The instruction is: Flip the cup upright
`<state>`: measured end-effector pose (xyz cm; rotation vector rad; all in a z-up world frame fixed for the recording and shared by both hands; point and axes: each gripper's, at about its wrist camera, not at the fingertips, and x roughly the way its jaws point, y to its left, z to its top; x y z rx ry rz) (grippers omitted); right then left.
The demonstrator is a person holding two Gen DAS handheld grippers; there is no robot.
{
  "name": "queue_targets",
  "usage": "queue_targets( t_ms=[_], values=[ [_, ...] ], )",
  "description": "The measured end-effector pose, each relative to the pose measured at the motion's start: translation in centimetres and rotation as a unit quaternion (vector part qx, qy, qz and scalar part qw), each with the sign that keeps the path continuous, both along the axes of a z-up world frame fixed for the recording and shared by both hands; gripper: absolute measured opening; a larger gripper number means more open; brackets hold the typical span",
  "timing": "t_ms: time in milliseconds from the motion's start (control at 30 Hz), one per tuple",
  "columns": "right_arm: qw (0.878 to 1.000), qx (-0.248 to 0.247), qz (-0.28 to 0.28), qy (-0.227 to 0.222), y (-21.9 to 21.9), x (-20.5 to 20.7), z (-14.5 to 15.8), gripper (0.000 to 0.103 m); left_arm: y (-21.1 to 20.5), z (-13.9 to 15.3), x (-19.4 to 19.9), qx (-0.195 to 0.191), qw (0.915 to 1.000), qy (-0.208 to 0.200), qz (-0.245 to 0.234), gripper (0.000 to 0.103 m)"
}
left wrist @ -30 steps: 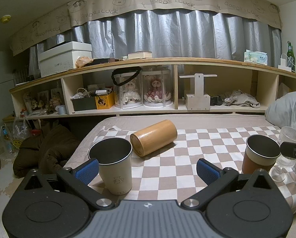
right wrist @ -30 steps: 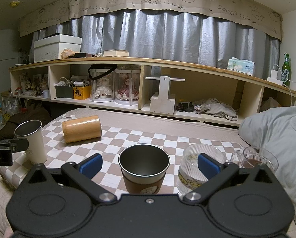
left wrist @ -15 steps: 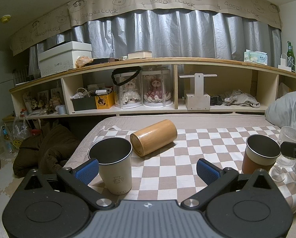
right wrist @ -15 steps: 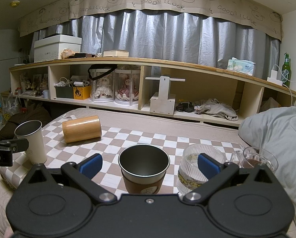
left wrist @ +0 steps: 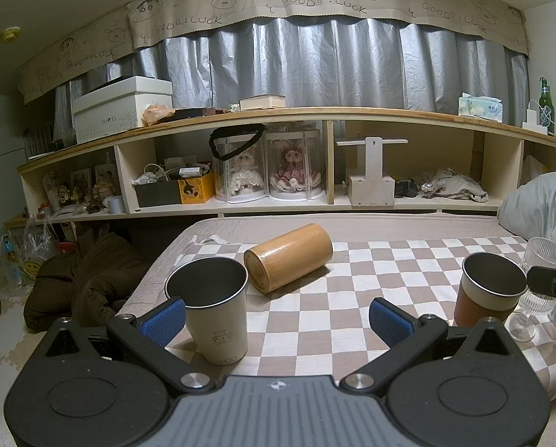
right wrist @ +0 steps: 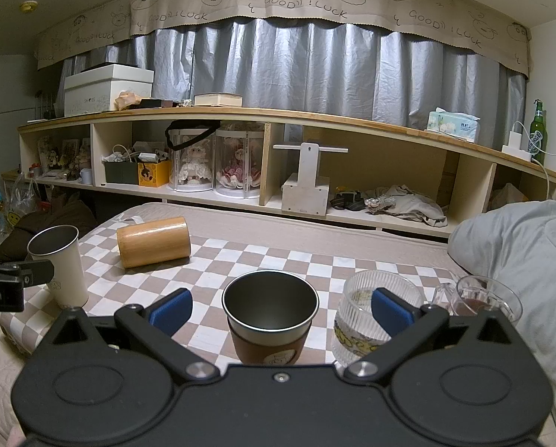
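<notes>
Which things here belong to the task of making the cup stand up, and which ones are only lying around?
For the job:
- bamboo cup, lying on its side on the checked cloth
- left claw, open
- right claw, open

Just lying about:
- white cup, upright
- brown cup, upright
- ribbed glass
- small glass

1. The right gripper (right wrist: 281, 307) has its jaws spread wide, blue pads (right wrist: 170, 311) clear of everything.
2. A brown-sleeved metal cup (right wrist: 270, 322) stands upright between the jaws, mouth up.
3. A ribbed glass (right wrist: 356, 320) stands just inside the right jaw, perhaps touching its pad.
4. Far ahead-left, the bamboo cup (right wrist: 153, 242) lies on its side on the checkered cloth (right wrist: 240, 260).
5. A white tumbler (right wrist: 60, 264) stands upright further left, beside the left gripper (right wrist: 15, 279).
</notes>
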<state>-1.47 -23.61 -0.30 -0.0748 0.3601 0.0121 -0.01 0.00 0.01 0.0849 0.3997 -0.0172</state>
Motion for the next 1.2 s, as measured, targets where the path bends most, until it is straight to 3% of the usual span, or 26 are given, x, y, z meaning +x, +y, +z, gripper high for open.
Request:
queue_targets(
  t_ms=[1200],
  values=[
    [1.0, 0.002, 0.003, -0.001, 0.13, 0.16, 0.36, 0.103, -0.19, -0.07, -0.03, -0.006, 1.0, -0.006, 0.003, 0.103]
  ],
)
